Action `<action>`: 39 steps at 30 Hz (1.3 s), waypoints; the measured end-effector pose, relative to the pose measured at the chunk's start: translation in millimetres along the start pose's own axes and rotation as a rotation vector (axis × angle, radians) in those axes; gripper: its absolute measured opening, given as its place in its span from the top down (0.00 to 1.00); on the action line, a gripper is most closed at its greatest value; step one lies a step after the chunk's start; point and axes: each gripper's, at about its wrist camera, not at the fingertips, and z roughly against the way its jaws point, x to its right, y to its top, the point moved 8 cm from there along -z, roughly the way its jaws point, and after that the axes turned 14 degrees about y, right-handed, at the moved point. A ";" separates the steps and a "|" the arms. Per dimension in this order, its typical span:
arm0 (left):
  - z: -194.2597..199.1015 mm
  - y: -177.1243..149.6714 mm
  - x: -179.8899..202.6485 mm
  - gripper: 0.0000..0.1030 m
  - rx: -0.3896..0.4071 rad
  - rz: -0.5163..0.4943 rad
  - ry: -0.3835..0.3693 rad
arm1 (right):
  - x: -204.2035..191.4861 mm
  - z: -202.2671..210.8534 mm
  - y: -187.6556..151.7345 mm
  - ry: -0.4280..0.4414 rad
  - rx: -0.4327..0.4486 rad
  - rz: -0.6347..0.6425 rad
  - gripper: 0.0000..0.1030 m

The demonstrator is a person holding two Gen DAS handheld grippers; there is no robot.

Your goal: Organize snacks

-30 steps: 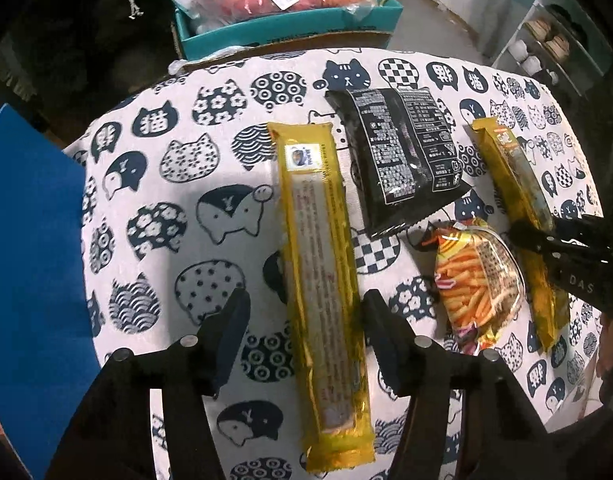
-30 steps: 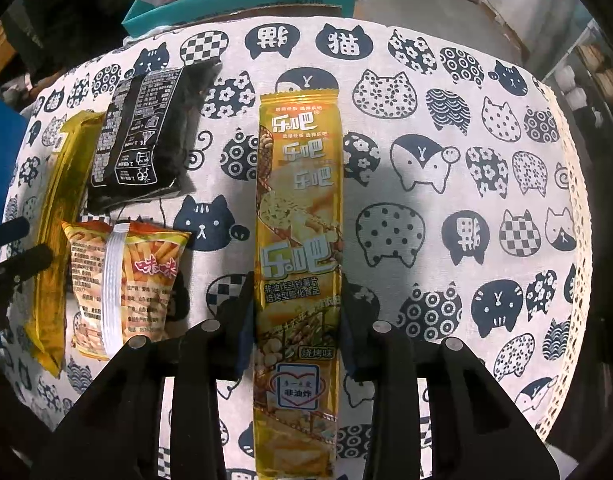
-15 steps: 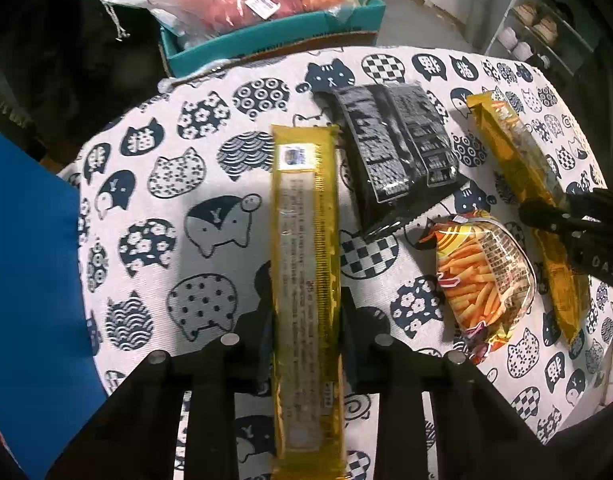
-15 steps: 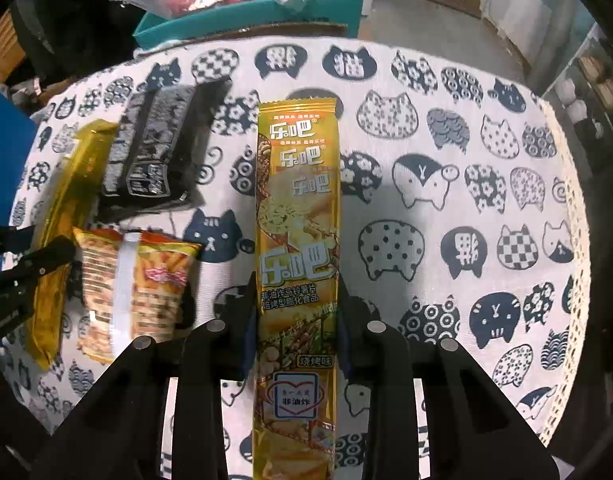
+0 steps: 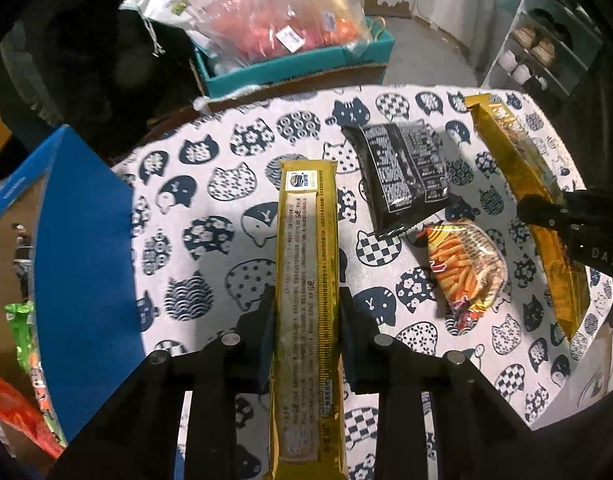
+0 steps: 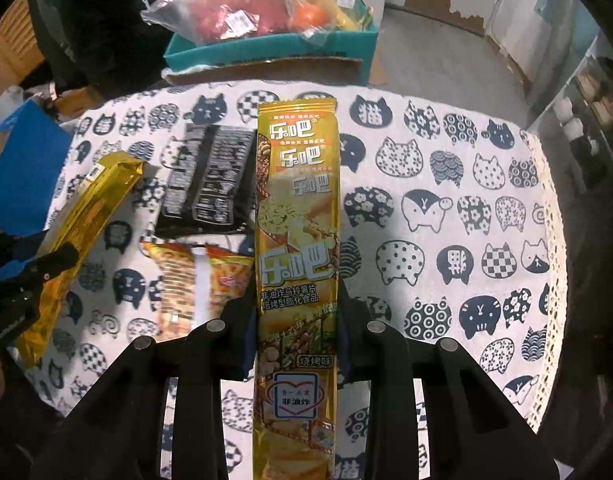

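Observation:
My left gripper is shut on a long yellow snack pack, label side down, lifted off the cat-print tablecloth. My right gripper is shut on a second long yellow chip pack, printed side up, also raised above the cloth. Between the two packs lie a black snack bag and an orange crisp-stick bag. In the left wrist view the right gripper holds its pack at the right edge; in the right wrist view the left gripper holds its pack at the left.
A teal cardboard box with plastic bags of goods stands beyond the table's far edge. A blue box sits off the table's left side, with green and red packets below it. A shoe shelf is at the far right.
The left gripper's jaws closed onto the yellow pack. Both grippers then rose with their packs, so the table looks farther away.

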 end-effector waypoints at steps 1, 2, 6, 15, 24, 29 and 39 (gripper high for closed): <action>5.1 -0.5 -3.1 0.73 0.007 0.003 0.000 | -3.2 2.5 1.1 0.003 0.003 0.005 0.71; 8.9 -0.2 -6.1 0.73 0.014 0.007 0.001 | -7.2 5.2 2.7 0.006 0.007 0.011 0.71; 27.8 -2.6 -16.6 0.73 0.037 0.021 -0.001 | -22.2 15.1 6.4 0.018 0.021 0.031 0.71; 61.1 -1.9 -41.4 0.72 0.091 0.057 -0.010 | -63.9 35.8 21.1 0.067 0.061 0.084 0.71; 86.5 -4.5 -71.4 0.72 0.140 0.095 -0.018 | -121.2 48.1 43.4 0.131 0.094 0.145 0.71; 91.2 -8.1 -94.1 0.72 0.145 0.137 -0.025 | -157.6 51.5 60.1 0.160 0.114 0.190 0.71; 94.8 -20.7 -151.5 0.72 0.151 0.233 -0.021 | -212.8 41.0 76.5 0.220 0.100 0.234 0.71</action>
